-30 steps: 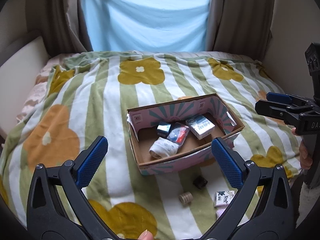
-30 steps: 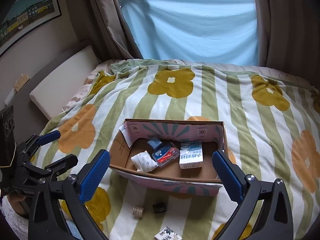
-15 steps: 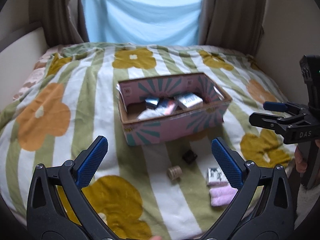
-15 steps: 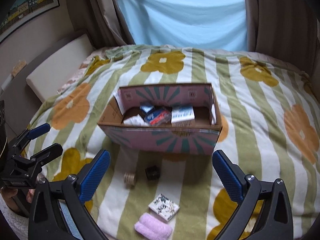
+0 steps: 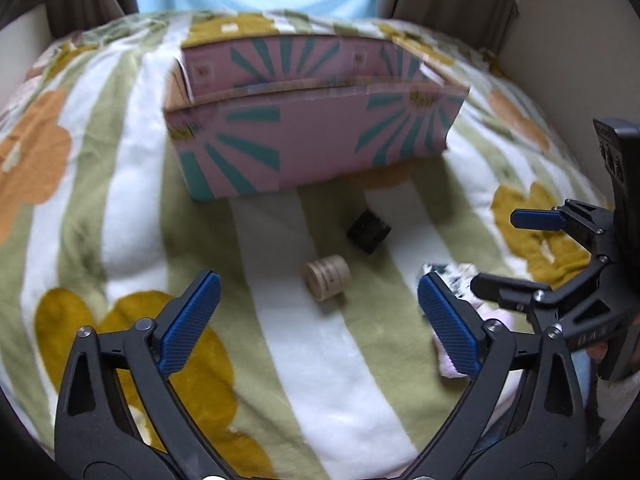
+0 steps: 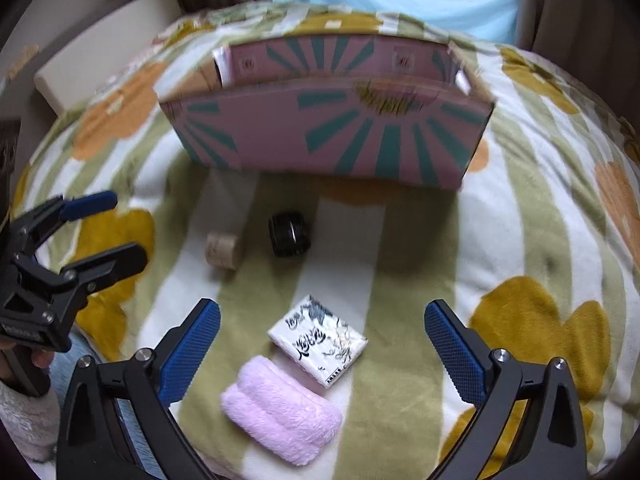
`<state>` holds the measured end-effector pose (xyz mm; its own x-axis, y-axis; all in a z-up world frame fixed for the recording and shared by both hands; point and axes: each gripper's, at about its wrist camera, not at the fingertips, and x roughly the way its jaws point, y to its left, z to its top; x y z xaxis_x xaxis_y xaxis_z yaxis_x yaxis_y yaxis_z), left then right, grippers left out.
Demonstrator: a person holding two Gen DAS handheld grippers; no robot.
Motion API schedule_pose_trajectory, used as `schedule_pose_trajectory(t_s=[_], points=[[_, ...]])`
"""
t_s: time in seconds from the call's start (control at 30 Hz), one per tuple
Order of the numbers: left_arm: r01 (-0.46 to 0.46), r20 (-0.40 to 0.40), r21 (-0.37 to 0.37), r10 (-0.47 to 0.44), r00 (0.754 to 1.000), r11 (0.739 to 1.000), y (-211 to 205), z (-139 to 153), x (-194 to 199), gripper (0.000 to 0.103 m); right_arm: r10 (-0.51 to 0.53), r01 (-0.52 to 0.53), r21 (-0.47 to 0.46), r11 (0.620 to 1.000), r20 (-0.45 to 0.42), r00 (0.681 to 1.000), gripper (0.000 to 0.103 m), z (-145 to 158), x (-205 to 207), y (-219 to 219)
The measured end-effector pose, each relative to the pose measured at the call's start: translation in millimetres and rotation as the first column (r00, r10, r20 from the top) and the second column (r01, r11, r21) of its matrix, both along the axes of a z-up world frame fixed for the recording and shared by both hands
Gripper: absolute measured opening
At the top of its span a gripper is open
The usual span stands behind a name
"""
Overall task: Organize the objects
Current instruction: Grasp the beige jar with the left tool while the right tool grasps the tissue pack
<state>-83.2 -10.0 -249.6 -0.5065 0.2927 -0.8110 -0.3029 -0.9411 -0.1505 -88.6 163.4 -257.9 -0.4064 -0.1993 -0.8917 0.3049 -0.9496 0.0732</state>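
**A:** Where do your two claws stand?

**B:** Your left gripper [image 5: 318, 318] hangs over the striped flower blanket [image 5: 132, 184] with its blue pads spread wide and nothing between them. Your right gripper [image 6: 322, 344] is spread just as wide and also holds nothing.

**A:** And the things you are sorting?

**B:** The pink box [image 6: 332, 136] with teal rays sits on the blanket ahead of both claws; from this low angle you cannot see inside it. In front of it lie a small tan roll [image 5: 327, 277] on its side and a small black object [image 5: 369, 231], near each other but apart. The roll lies just beyond your left claw's open pads. Closer to you, ahead of the right claw's pads, a white packet with black print [image 6: 318, 340] lies just beside a folded pink towel [image 6: 280, 410], a corner seeming to touch it.
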Motion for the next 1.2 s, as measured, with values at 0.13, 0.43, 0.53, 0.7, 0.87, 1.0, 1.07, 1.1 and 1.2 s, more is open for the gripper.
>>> schedule_pose_trajectory(t_s=[0.13, 0.43, 0.53, 0.7, 0.87, 1.0, 1.07, 1.1, 1.2], points=[[0.020, 0.036, -0.024, -0.019, 0.999, 1.000, 7, -26, -9, 0.091, -0.015, 0.015, 0.000, 1.000, 0.039, 0.999, 0.102, -22, -3, -2], [0.014, 0.084, 0.001, -0.014, 0.996, 1.000, 12, -66, -28, 0.078, -0.047, 0.045, 0.024, 0.999, 0.075, 0.996, 0.101, -50, -10, 0], [0.003, 0.085, 0.017, -0.004, 0.996, 1.000, 14, -72, -33, 0.075, -0.051, 0.046, 0.065, 0.997, 0.075, 0.996, 0.101, -56, -11, -1], [0.007, 0.073, -0.005, -0.007, 0.997, 1.000, 23, -81, -36, 0.067, -0.051, 0.044, 0.103, 0.994, 0.066, 0.997, 0.097, -62, -8, 0], [0.014, 0.059, -0.029, -0.013, 0.998, 0.999, 25, -83, -37, 0.052, -0.053, 0.047, 0.119, 0.992, 0.051, 0.997, 0.095, -64, -4, 2], [0.022, 0.051, -0.030, -0.020, 0.999, 0.999, 27, -82, -36, 0.038, -0.058, 0.053, 0.122, 0.991, 0.037, 0.998, 0.088, -63, 0, 3], [0.027, 0.046, -0.031, -0.025, 0.999, 0.999, 28, -82, -34, 0.034, -0.054, 0.050, 0.122, 0.991, 0.031, 0.998, 0.083, -62, 2, 4], [0.028, 0.047, -0.031, -0.027, 0.999, 0.999, 29, -81, -34, 0.034, -0.051, 0.047, 0.122, 0.991, 0.028, 0.998, 0.080, -61, 3, 4], [0.033, 0.044, -0.038, -0.032, 0.999, 0.999, 32, -81, -33, 0.034, -0.039, 0.036, 0.129, 0.991, 0.024, 0.999, 0.073, -62, 4, 4]])
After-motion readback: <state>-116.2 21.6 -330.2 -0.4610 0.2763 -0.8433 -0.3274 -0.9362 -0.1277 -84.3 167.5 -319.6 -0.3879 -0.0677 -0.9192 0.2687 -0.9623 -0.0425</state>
